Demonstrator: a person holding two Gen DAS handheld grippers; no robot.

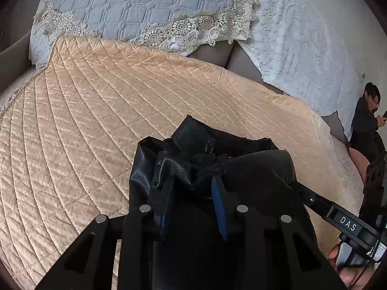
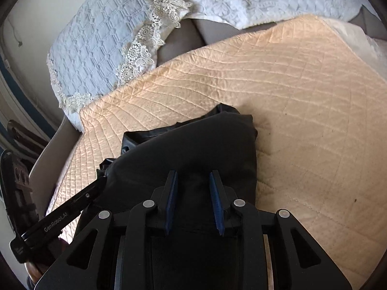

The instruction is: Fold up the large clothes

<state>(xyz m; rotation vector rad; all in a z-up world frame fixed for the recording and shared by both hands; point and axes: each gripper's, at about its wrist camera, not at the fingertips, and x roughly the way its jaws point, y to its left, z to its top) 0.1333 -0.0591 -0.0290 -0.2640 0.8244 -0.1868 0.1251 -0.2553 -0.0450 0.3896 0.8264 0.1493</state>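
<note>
Black garment (image 2: pixel 193 149) (bunched) lies on peach quilt (image 2: pixel 302 96); left gripper (image 1: pixel 193 193) and right gripper (image 2: pixel 193 188) both gape apart.

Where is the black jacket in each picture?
Left wrist view: the black jacket is bunched low in the middle, just ahead of the left gripper.
Right wrist view: the black jacket lies low in the middle, on the peach quilt.
Shared landmark: the lace-edged blue pillow behind the quilt.

A home living room: a sofa draped with a peach quilted cover (image 1: pixel 96 111) lies ahead of the jaws. Beyond it are lace-trimmed blue cushions (image 1: pixel 135 7), and a seated person (image 1: pixel 367 123) holds a phone far right.
</note>
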